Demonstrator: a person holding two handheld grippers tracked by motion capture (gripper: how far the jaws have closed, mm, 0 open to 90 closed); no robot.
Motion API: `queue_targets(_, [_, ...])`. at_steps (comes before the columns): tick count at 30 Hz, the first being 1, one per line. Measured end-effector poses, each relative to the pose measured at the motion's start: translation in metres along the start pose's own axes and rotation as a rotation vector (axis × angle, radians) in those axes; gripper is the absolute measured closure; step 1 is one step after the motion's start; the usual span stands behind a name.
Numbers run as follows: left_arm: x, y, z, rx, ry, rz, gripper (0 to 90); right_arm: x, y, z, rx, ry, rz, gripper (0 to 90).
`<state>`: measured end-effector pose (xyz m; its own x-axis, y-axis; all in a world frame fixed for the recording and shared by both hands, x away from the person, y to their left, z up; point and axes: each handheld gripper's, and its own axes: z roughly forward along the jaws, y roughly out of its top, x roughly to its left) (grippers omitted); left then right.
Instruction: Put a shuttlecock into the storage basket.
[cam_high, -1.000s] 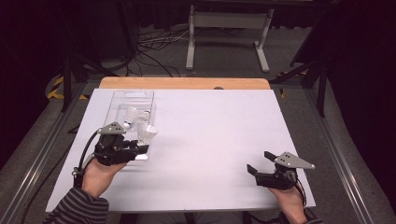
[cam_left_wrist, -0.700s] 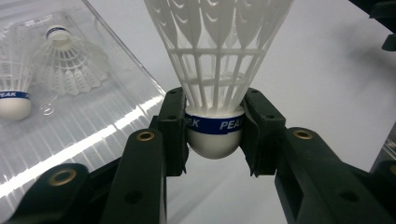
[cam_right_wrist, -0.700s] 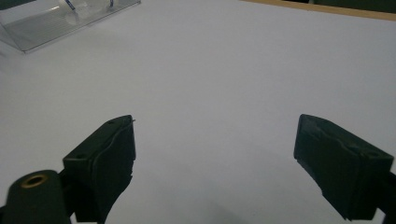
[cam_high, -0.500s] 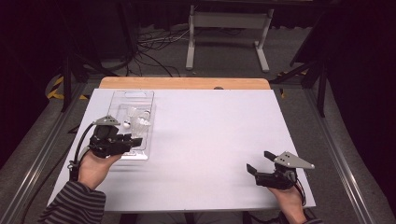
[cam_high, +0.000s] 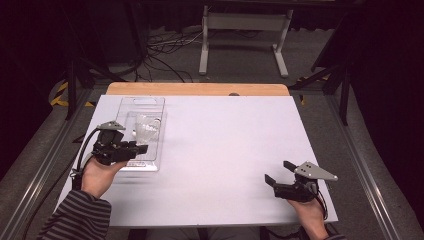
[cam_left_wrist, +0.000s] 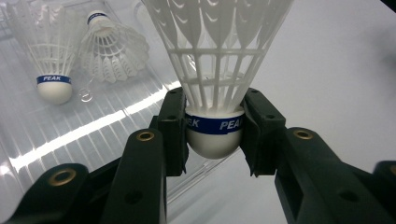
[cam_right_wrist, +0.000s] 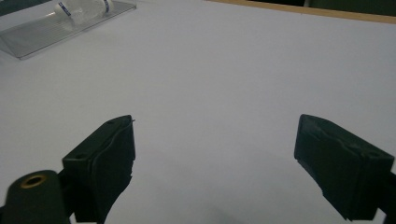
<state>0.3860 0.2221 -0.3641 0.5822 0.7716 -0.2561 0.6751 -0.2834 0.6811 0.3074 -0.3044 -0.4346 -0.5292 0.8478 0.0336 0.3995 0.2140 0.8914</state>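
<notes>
My left gripper (cam_left_wrist: 212, 121) is shut on the white cork base of a shuttlecock (cam_left_wrist: 219, 56) with a blue band; its feather skirt points away from the camera. In the high view the left gripper (cam_high: 141, 148) hangs over the near end of a clear plastic tray (cam_high: 150, 165) at the table's left. Two more shuttlecocks (cam_left_wrist: 51, 70) (cam_left_wrist: 109, 46) lie on their sides in the tray (cam_left_wrist: 70, 135). My right gripper (cam_high: 277, 171) rests at the near right of the table, open, with nothing between its jaws (cam_right_wrist: 215, 128).
The white table top (cam_high: 225, 150) has a wooden strip (cam_high: 200, 89) along its far edge. Past it on the floor are cables and a metal stand (cam_high: 240, 25). The tray (cam_right_wrist: 60, 25) lies far off from the right gripper.
My left gripper has shifted left with the shuttlecock still in it. The right gripper has stayed where it was.
</notes>
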Motion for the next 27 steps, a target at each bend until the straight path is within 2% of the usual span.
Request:
queue_targets(10, [0.009,0.002,0.003,0.022,0.021,-0.018,65.0,0.000,0.000,0.000,0.006,0.001,0.000,13.1])
queue_targets(27, [0.026,0.015,0.009,0.064,0.119,-0.037,65.0,0.001,0.000,0.001,0.015,0.007,-0.002,13.1])
